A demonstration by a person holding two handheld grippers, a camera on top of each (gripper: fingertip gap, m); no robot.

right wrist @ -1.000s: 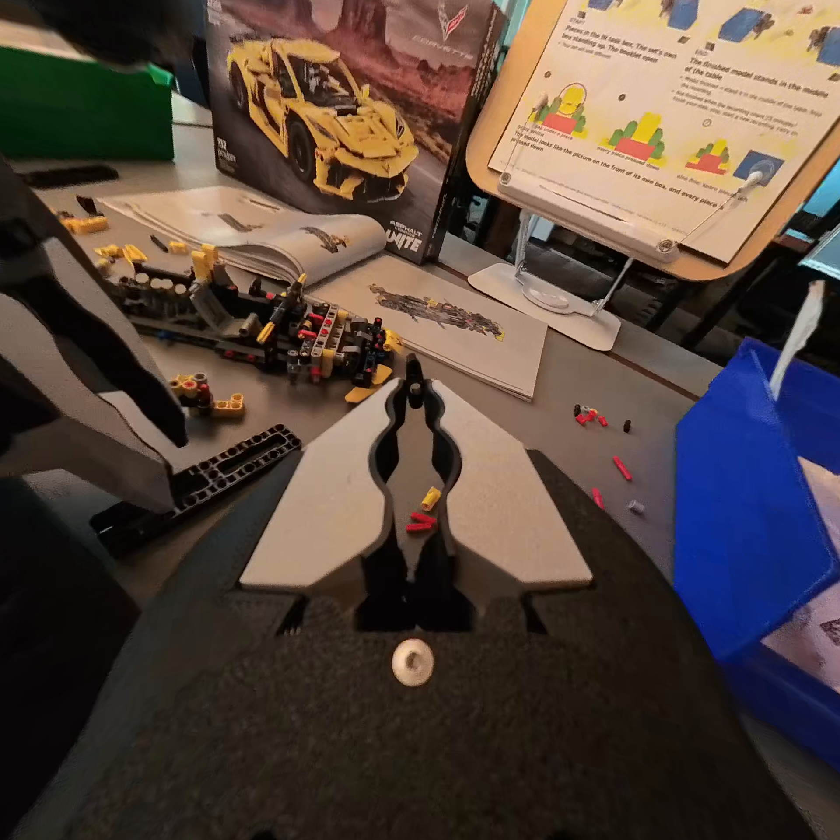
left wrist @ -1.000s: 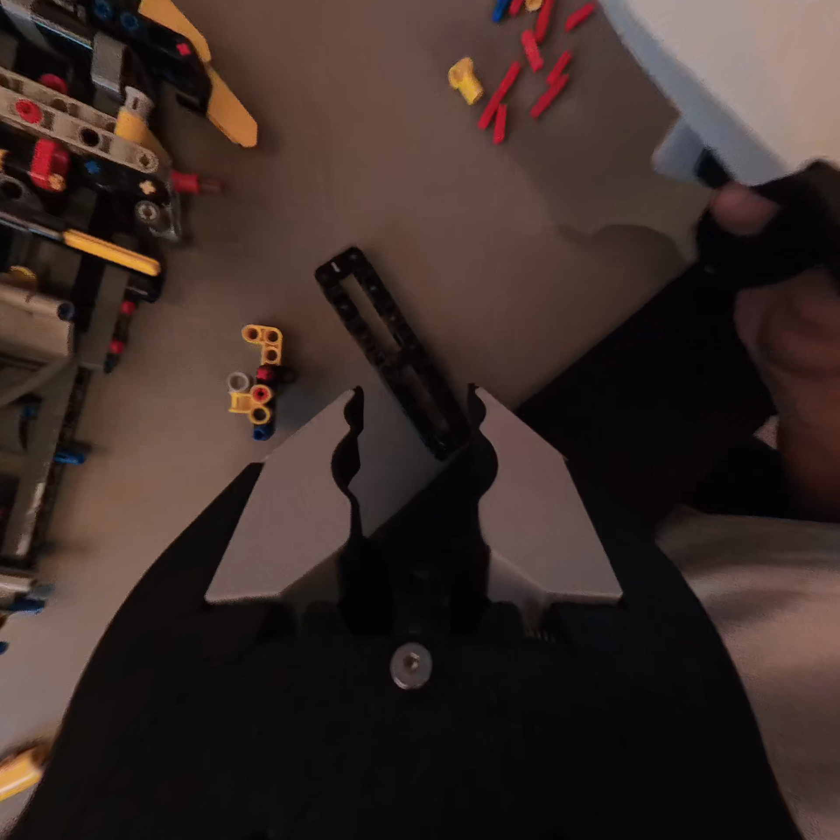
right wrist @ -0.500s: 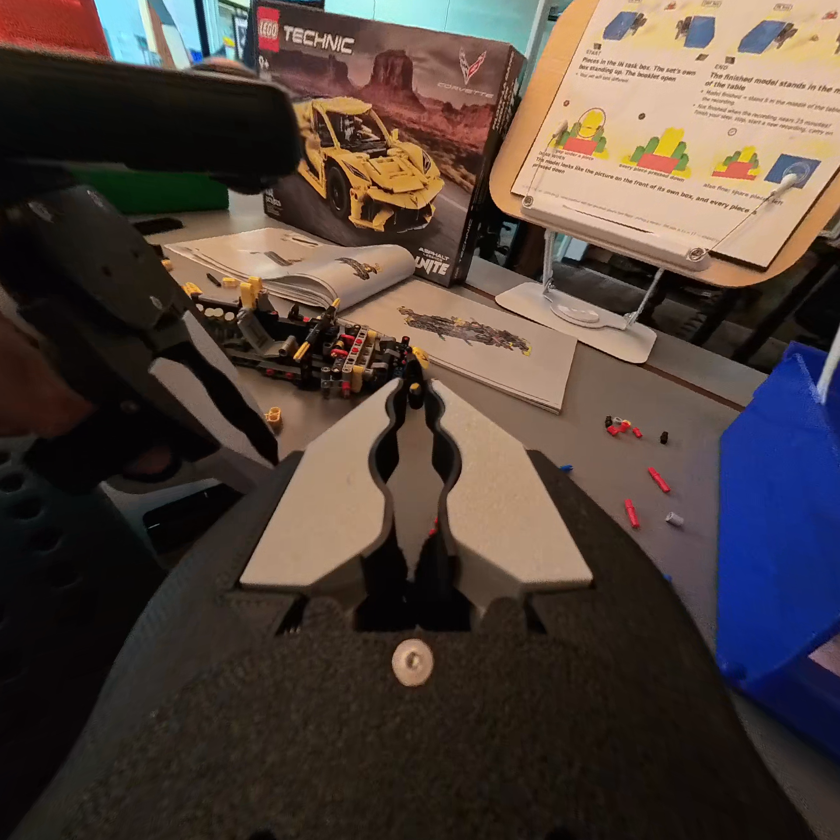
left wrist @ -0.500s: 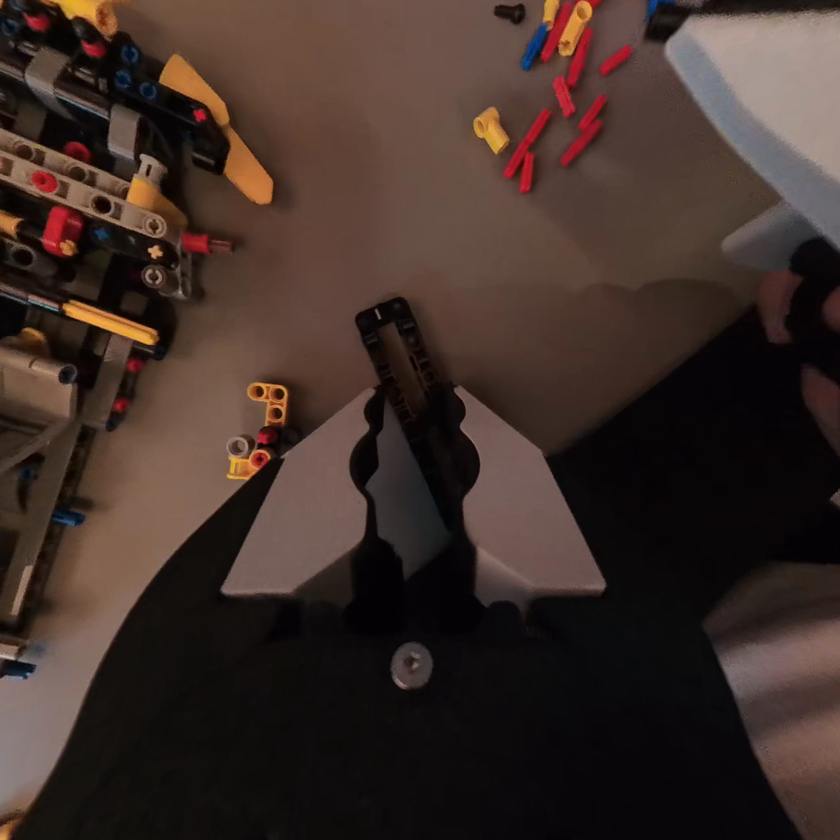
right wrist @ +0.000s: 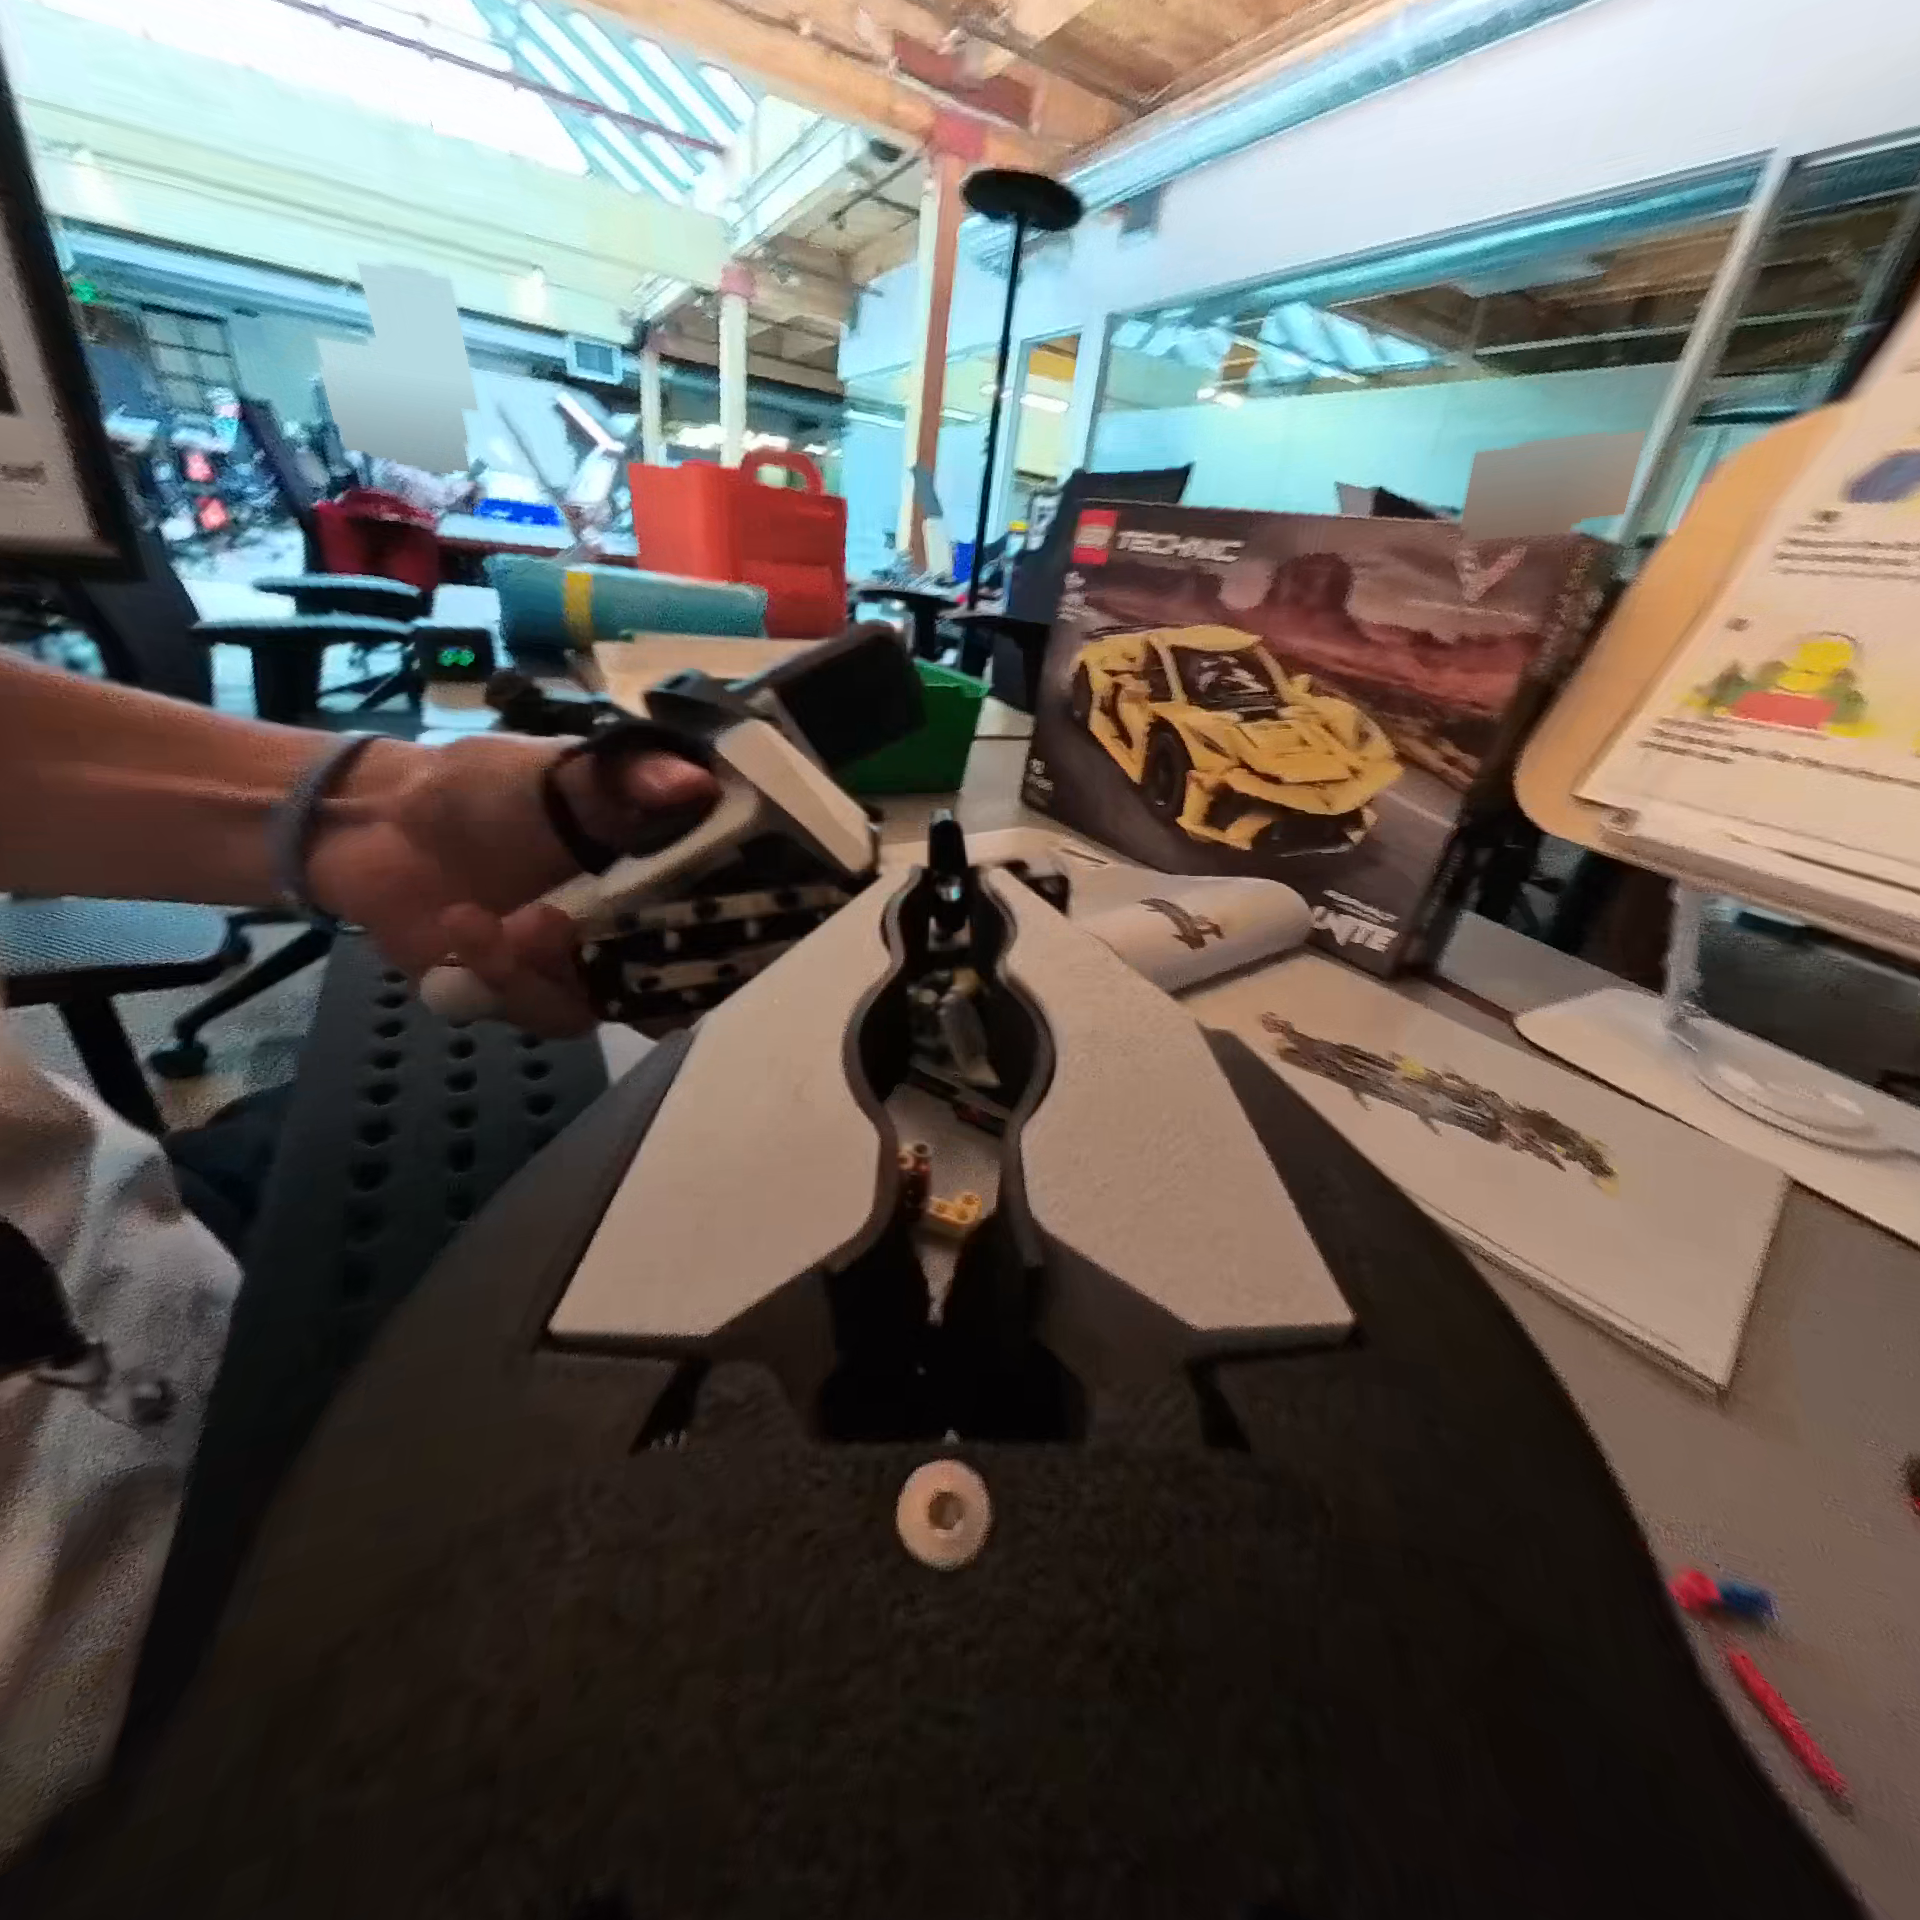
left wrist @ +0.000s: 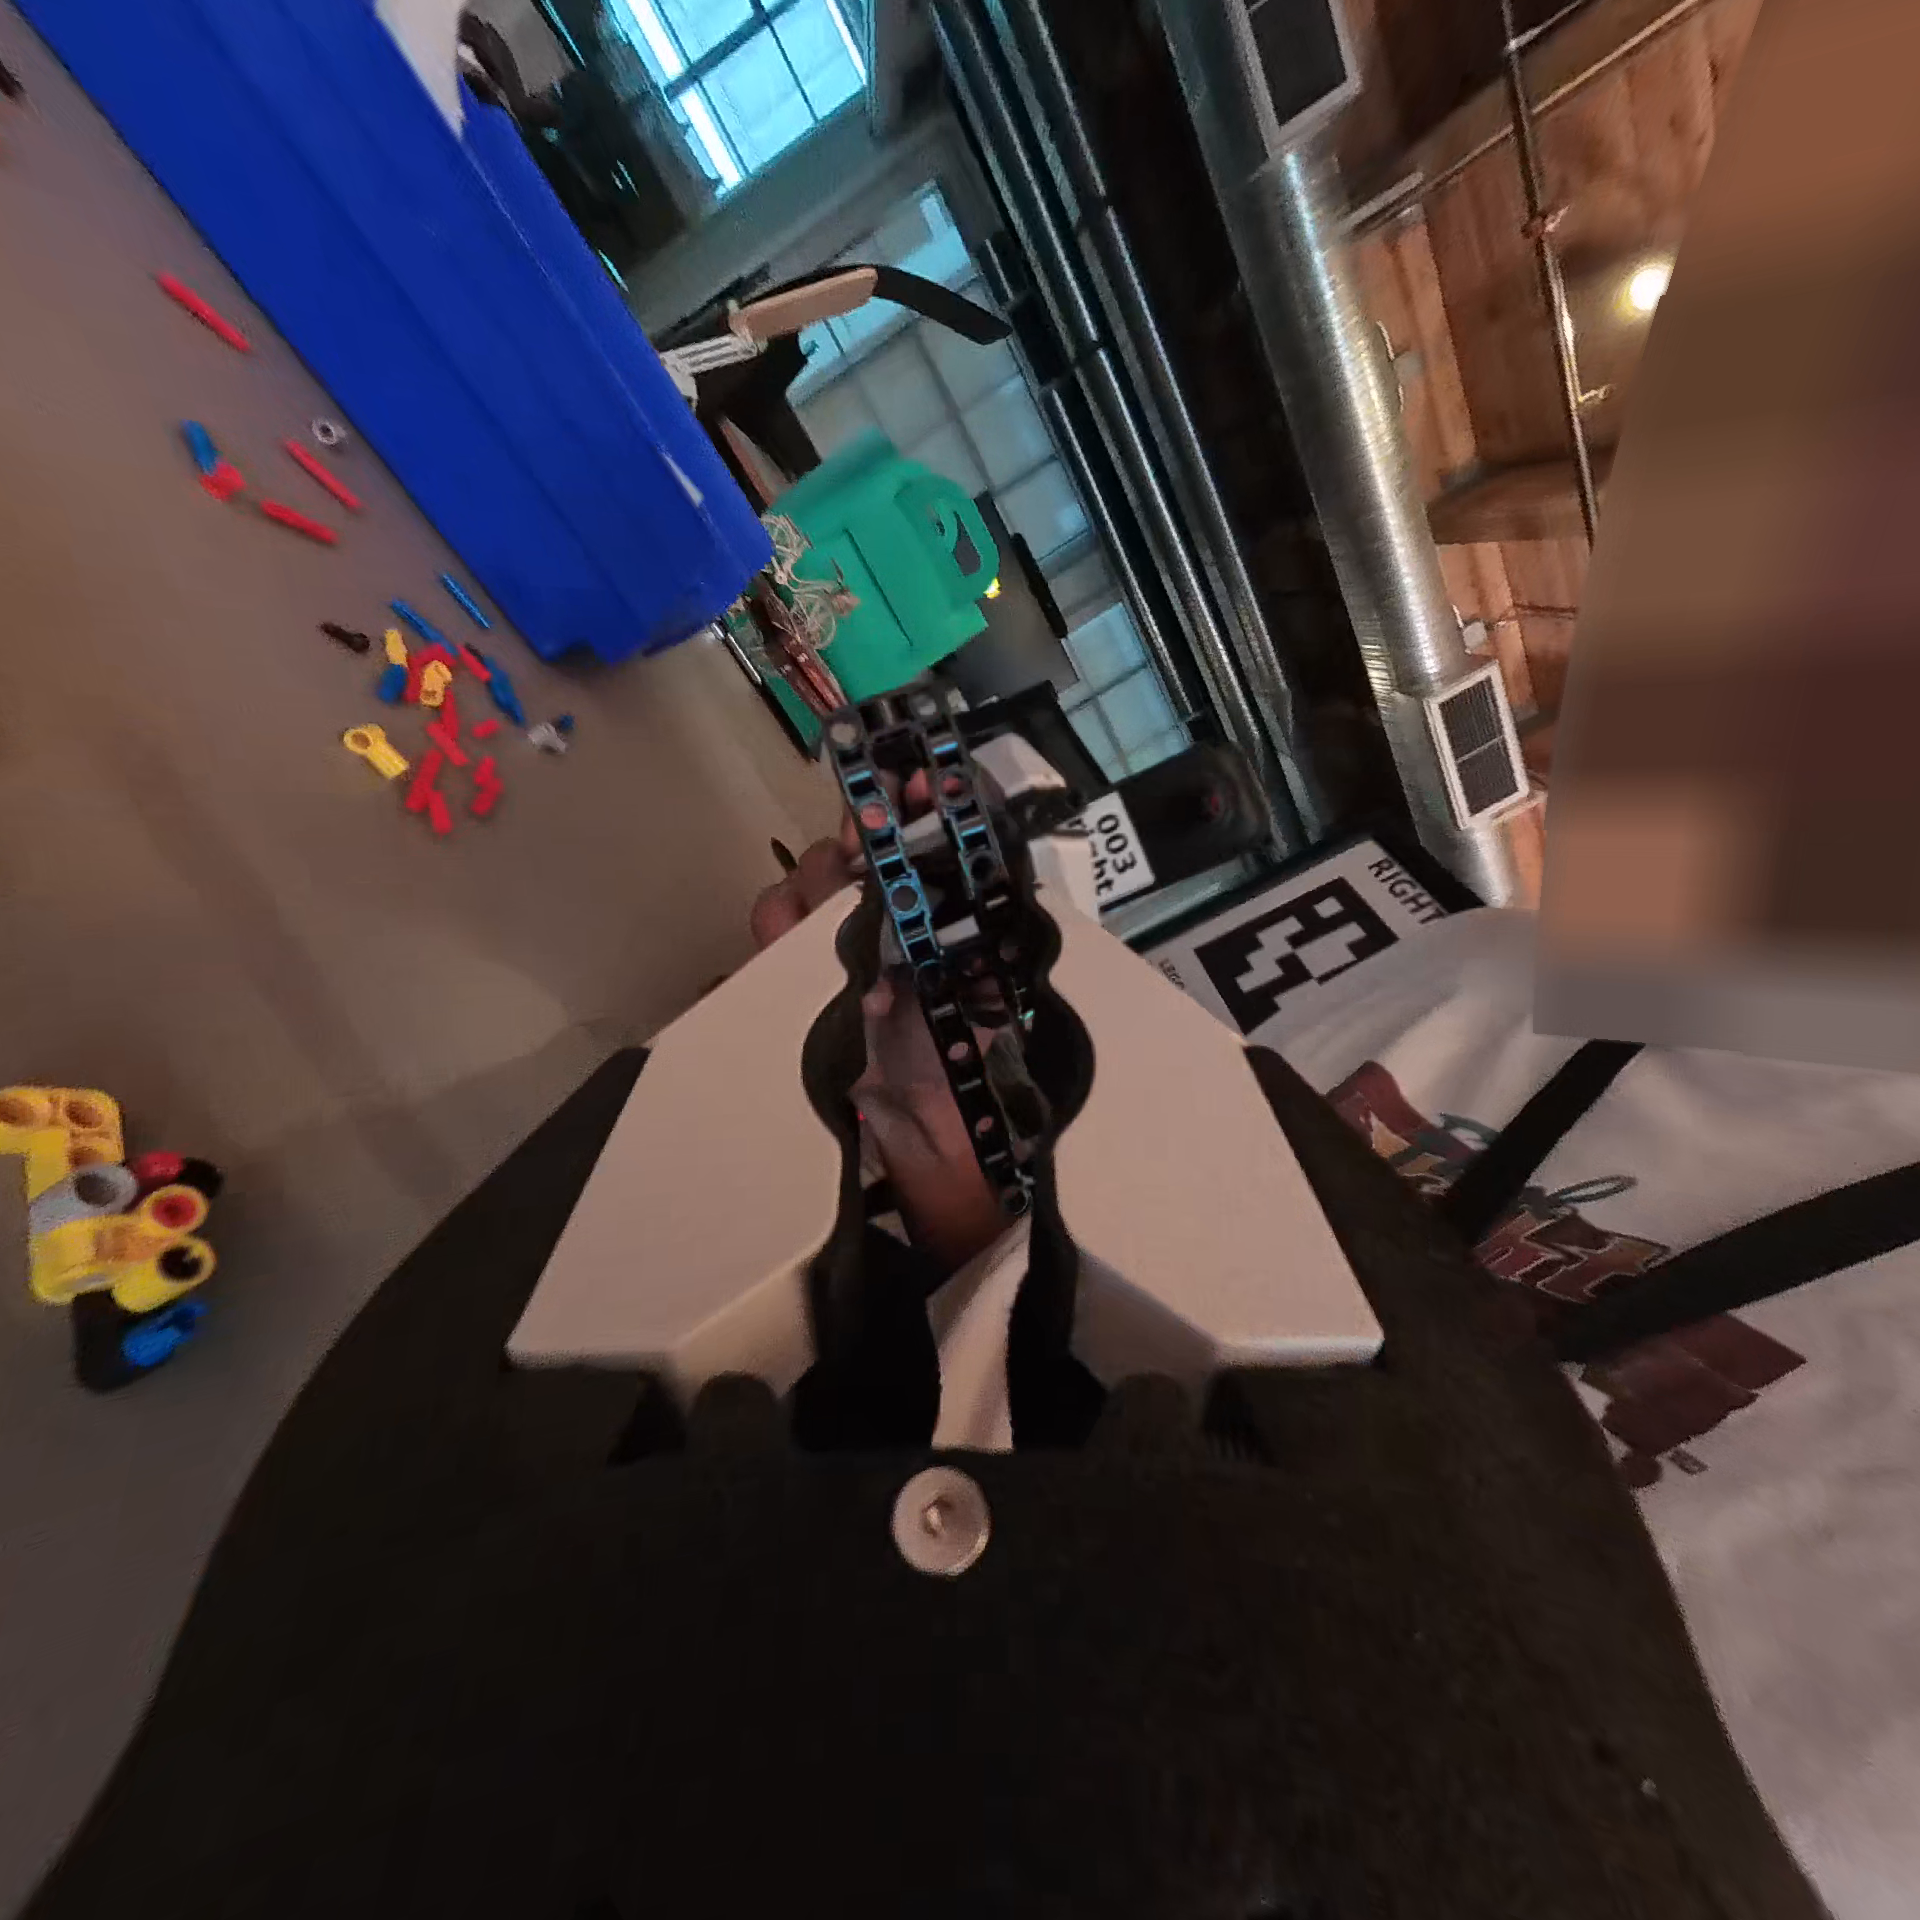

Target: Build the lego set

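My left gripper [left wrist: 951, 925] is clamped on the long black lego frame [left wrist: 940, 966], lifted clear of the grey table [left wrist: 260, 935], its far end poking past the fingertips. My right gripper [right wrist: 948, 883] is pinched nearly closed on what looks like a small black pin [right wrist: 943, 847], though blur leaves me unsure. The half-built model [right wrist: 951, 1023] lies just beyond it, left of the lego box [right wrist: 1309, 748]

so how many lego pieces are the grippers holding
2: a black frame clamped in the left gripper, and a small black piece pinched at the tips of the right gripper.
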